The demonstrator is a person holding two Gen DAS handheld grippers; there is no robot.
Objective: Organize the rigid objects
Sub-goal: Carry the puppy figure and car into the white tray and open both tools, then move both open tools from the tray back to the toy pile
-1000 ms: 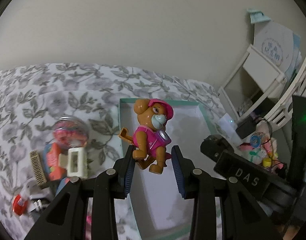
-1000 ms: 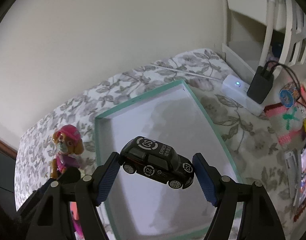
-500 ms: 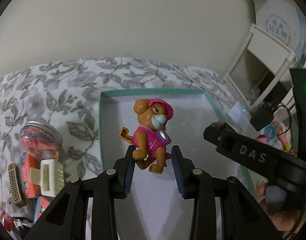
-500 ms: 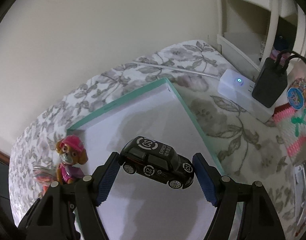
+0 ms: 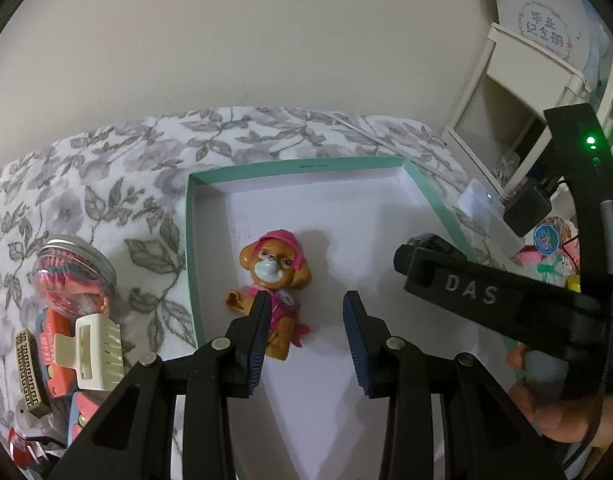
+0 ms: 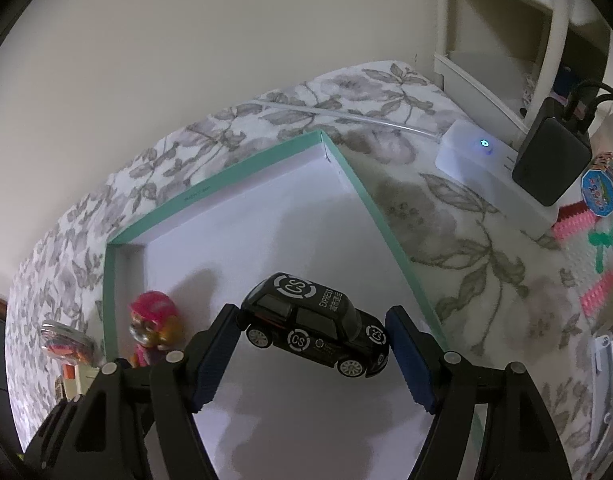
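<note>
Pup is down in the box now, released, left gripper fingers apart over it. Car next: right gripper clamps it above the box floor, lower than before.

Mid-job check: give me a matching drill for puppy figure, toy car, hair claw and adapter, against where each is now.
1 puppy figure
2 black toy car
3 hair claw
4 black adapter

A clamped in the right gripper
B plugged into the white power strip
C inside the teal tray
D outside the tray, left of it

Pairs: 1-C, 2-A, 3-D, 4-B
</note>
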